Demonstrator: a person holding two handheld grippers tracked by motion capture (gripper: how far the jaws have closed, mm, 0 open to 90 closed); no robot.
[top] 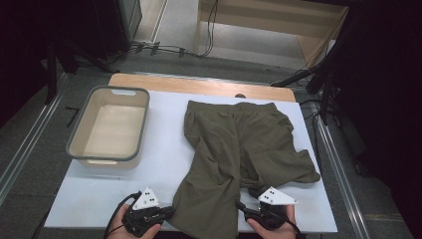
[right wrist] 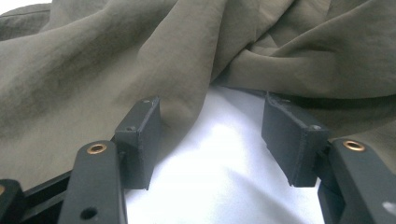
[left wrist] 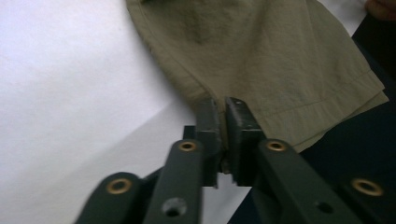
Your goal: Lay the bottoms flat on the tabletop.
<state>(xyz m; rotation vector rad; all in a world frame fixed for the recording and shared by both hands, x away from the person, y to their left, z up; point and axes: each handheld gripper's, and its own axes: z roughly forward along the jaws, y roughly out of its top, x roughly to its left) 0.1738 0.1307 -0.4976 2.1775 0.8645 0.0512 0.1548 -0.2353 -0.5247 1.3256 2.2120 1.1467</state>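
Olive-green shorts (top: 234, 149) lie spread on the white table top (top: 164, 164), waistband at the far end and leg openings toward me. In the high view my left gripper (top: 169, 213) is at the near left corner of the left leg. In the left gripper view its jaws (left wrist: 223, 109) stand nearly together, with the hem edge of the shorts (left wrist: 280, 56) pinched between the pads. My right gripper (top: 244, 206) sits at the inner edge of that same leg. Seen from the right gripper view, it (right wrist: 212, 112) is open, with bare table between its pads and cloth (right wrist: 140, 56) just ahead.
A grey-rimmed beige tub (top: 82, 132) stands empty at the table's left. A bare wooden strip (top: 199, 84) runs along the far edge. The near hem of the left leg hangs over the table's front edge. Cables lie on the floor beyond.
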